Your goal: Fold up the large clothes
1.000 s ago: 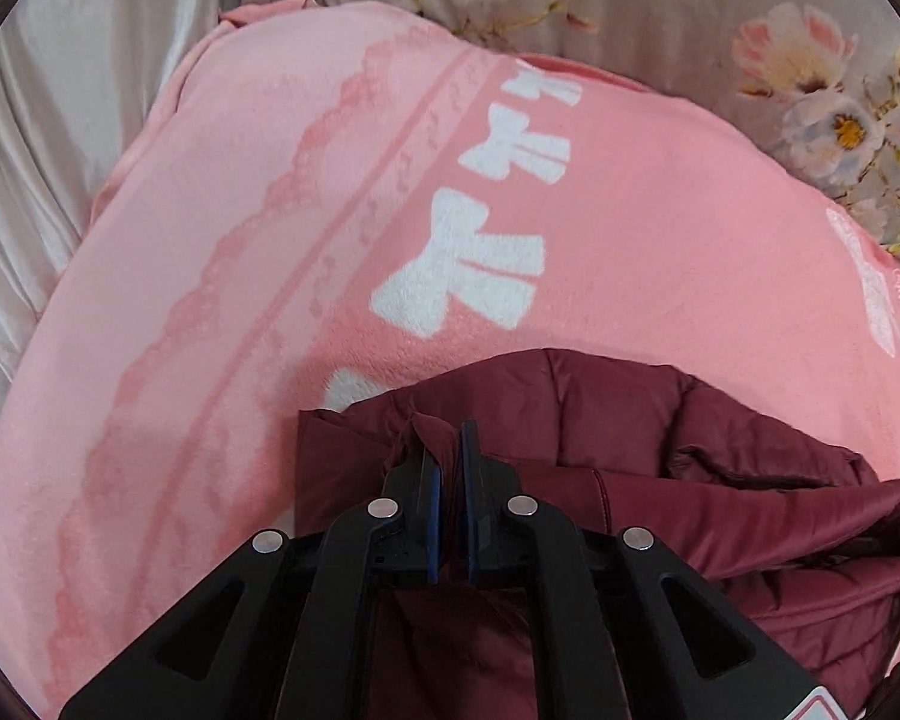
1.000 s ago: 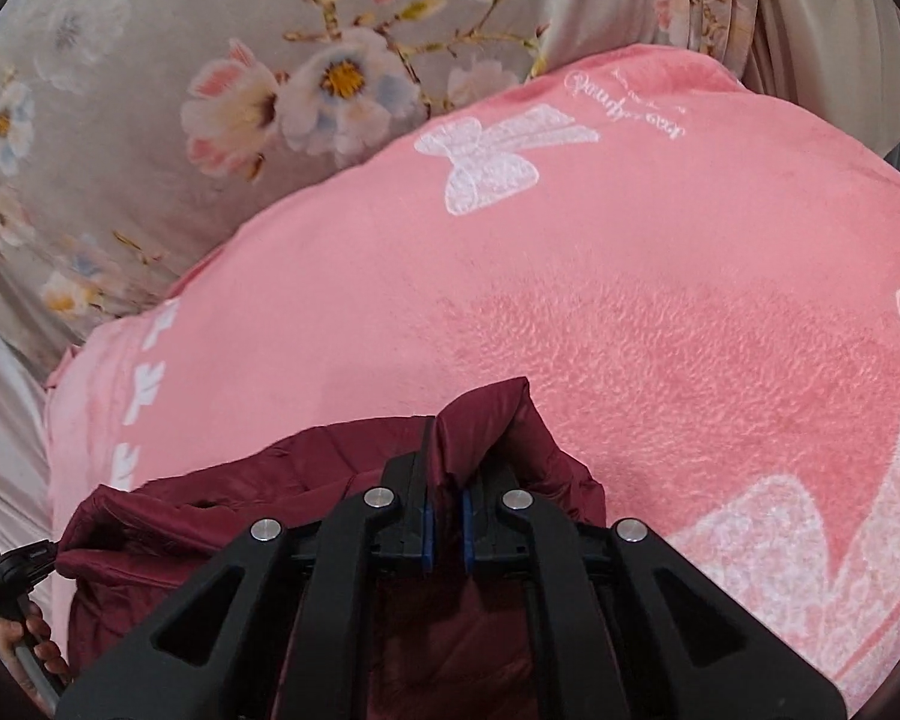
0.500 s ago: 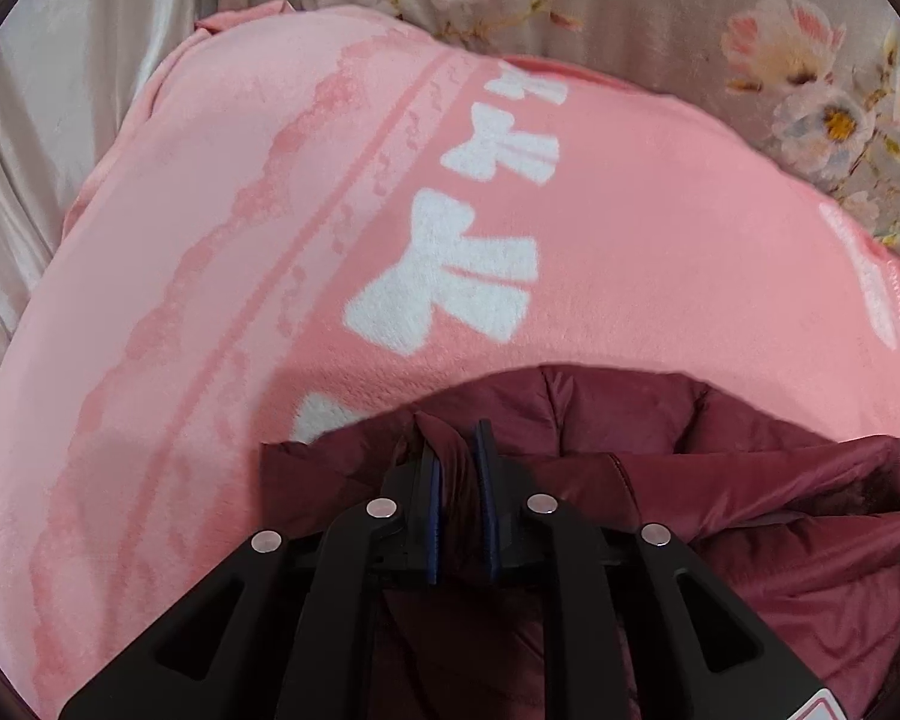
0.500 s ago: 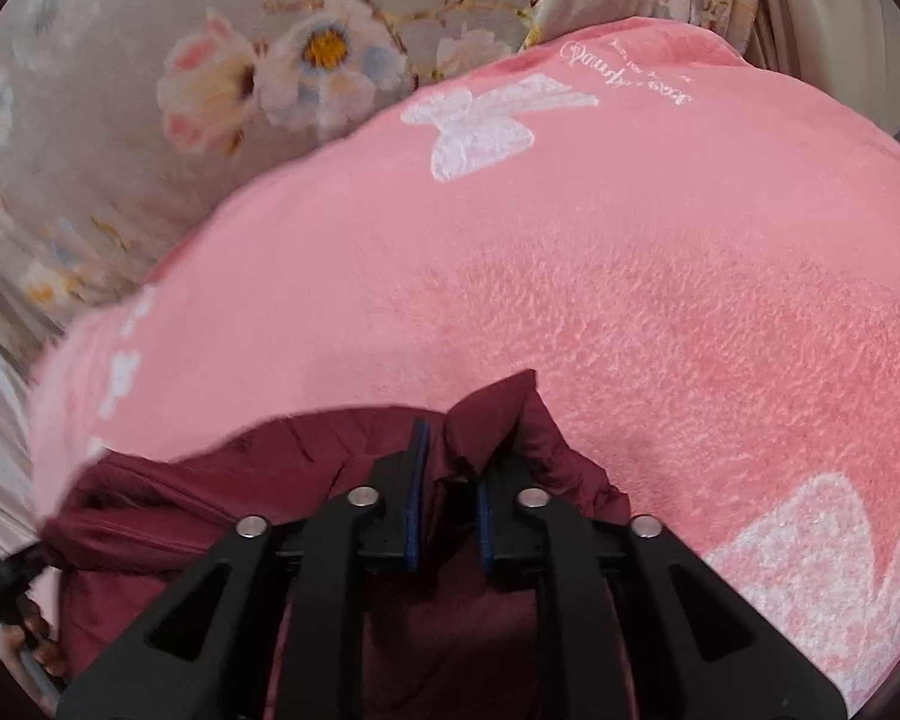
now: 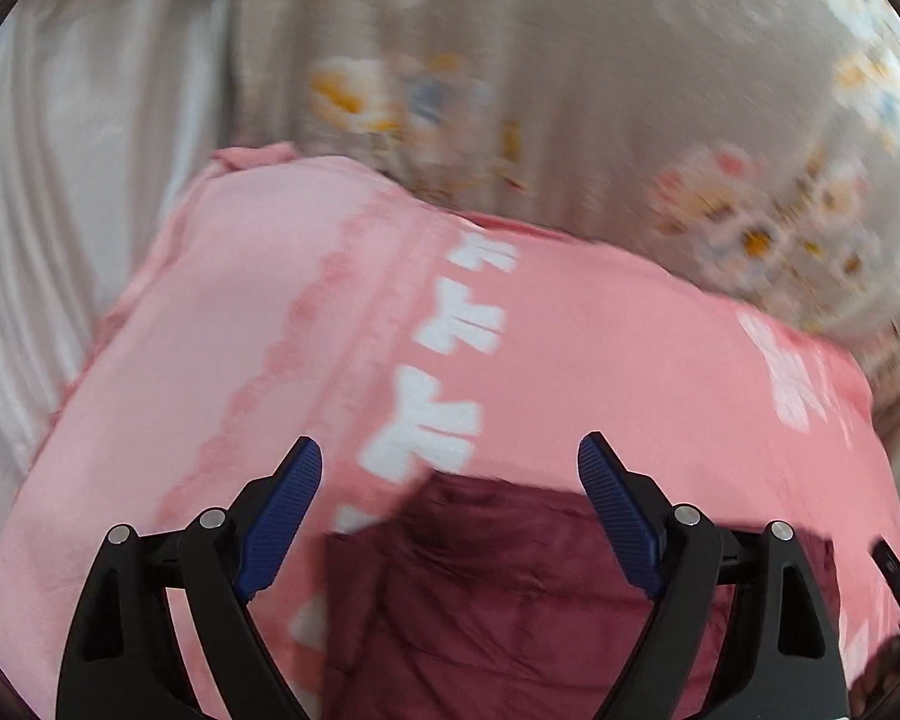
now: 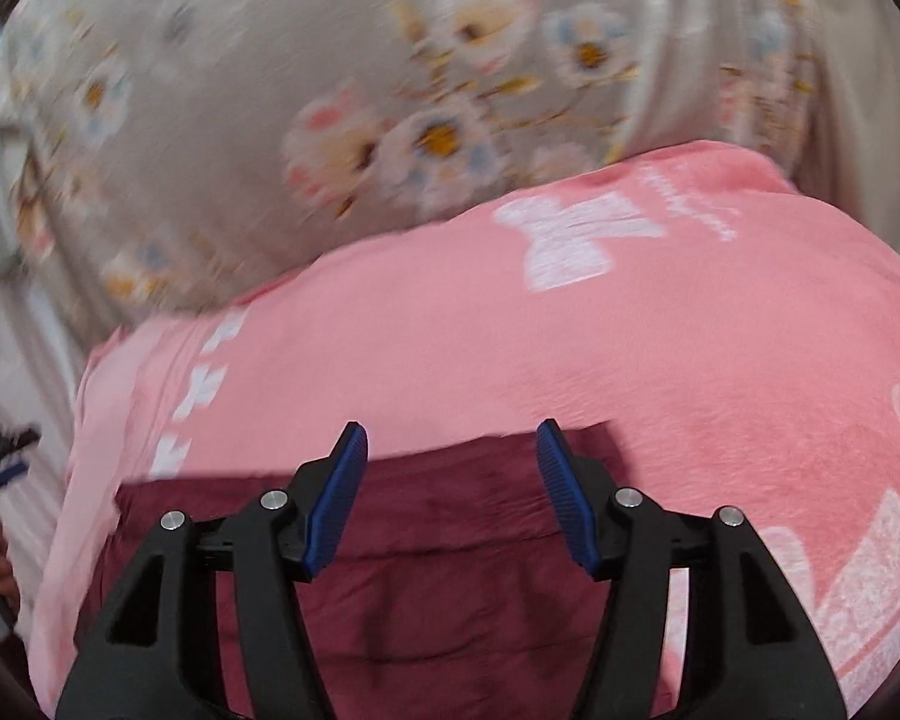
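Note:
A dark maroon quilted jacket [image 5: 510, 594] lies flat on a pink blanket [image 5: 600, 348] with white bow prints. My left gripper [image 5: 450, 456] is open and empty, its blue pads spread wide above the jacket's far left edge. In the right wrist view the jacket [image 6: 450, 570] shows a straight folded far edge. My right gripper [image 6: 450, 438] is open and empty, hovering over that edge near its right end. Both views are blurred by motion.
The pink blanket [image 6: 660, 372] covers a bed. Behind it hangs grey floral fabric [image 5: 570, 90], also in the right wrist view [image 6: 330, 120]. White satin cloth [image 5: 60, 210] lies at the left. The other gripper [image 6: 0, 462] shows at the far left.
Both grippers were shut on the jacket's edge and have opened wide, letting it go. The jacket now lies flat on the blanket, and both grippers have lifted back from it.

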### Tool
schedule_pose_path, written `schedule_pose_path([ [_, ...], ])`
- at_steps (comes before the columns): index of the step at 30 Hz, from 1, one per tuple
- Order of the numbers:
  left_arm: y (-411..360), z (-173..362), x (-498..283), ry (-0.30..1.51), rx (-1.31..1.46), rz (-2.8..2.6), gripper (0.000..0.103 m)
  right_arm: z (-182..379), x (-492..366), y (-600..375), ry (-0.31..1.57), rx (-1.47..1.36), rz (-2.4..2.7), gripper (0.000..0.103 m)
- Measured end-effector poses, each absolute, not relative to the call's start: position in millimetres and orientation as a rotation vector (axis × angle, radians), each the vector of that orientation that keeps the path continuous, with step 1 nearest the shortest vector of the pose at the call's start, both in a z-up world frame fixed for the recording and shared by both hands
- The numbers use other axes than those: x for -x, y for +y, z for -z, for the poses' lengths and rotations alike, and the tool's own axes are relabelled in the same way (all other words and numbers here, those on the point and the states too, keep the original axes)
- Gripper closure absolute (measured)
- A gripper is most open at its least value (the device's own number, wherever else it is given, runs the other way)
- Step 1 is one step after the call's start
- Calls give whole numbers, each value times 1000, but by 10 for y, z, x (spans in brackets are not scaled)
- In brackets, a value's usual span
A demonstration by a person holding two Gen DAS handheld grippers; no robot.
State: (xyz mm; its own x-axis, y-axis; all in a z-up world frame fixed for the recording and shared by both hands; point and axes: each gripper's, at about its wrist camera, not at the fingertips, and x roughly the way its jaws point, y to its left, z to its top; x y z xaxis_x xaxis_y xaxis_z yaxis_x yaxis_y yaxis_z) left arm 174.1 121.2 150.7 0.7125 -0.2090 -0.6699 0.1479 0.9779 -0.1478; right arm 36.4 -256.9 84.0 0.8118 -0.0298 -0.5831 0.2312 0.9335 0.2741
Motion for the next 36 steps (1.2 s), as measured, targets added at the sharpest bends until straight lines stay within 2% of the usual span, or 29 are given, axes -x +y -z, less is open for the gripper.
schedule_pose_path([
  [4,478,-1125,-1601,829,-62,306,19,-568,-704,-2063,741,-249,45,50],
  [7,168,-800,-1575,900,-91,353,20,-381,-896,-1854,816,-193,20,58],
  [8,106,-702,-1581,922,-91,359,21,-329,-954,-1821,837,-177,23,65],
  [10,-3,-510,-1628,970,-93,366,26,-212,-1080,-1790,880,-158,31,87],
  [11,-44,-438,-1643,990,-91,365,30,-176,-1120,-1796,896,-162,24,103],
  [12,-77,-360,-1680,1014,-84,366,34,-149,-1152,-1805,902,-167,21,103],
  [14,-70,-330,-1721,1027,-78,357,34,-220,-1131,-1834,872,-167,18,103],
  [20,-137,-628,-1879,977,-39,385,36,-544,-1194,-1894,779,-182,17,103],
  [26,-349,-267,-2143,1023,-93,333,35,-80,-1456,-1909,883,-202,28,103],
  [36,-483,15,-2068,886,-193,275,29,164,-1491,-1887,867,-199,33,103],
])
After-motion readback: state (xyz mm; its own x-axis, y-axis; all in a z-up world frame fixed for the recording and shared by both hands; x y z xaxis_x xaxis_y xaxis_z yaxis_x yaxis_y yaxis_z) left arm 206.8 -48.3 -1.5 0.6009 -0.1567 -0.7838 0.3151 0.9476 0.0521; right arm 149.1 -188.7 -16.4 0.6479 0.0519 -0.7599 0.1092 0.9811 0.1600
